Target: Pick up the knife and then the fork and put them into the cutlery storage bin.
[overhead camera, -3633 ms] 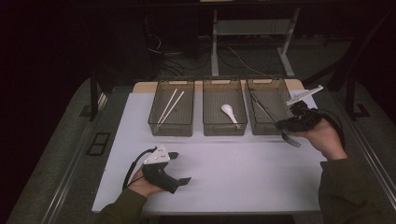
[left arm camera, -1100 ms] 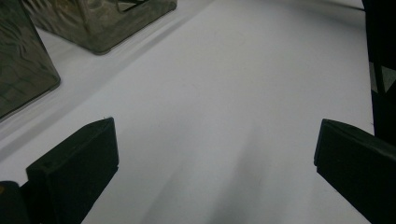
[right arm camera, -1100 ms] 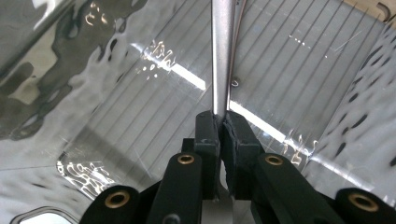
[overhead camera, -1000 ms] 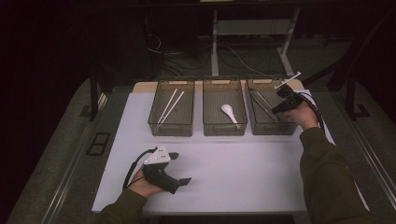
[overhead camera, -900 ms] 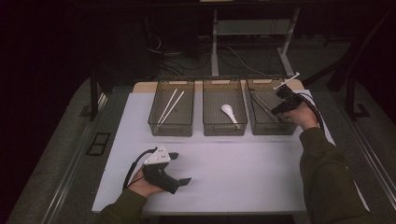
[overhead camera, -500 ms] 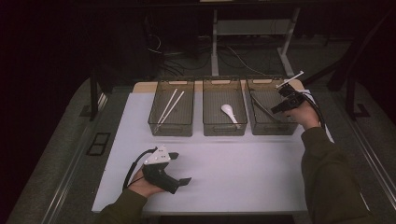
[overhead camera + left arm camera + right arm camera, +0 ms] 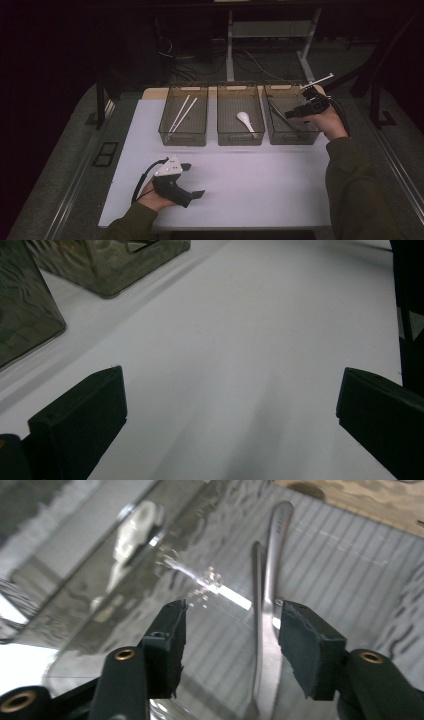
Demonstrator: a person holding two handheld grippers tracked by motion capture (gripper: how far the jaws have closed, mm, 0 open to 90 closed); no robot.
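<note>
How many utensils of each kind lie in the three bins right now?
White chopsticks, left bin: 2
White spoon, middle bin: 1
Metal utensils, right bin: 2, kind unclear
Total: 5

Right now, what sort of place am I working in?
Most likely a lab or test workstation, not a kitchen. A white table holds three clear bins sorting chopsticks, a white spoon and metal cutlery. Behind it are loose cables and bare frame legs on a dark floor.
</note>
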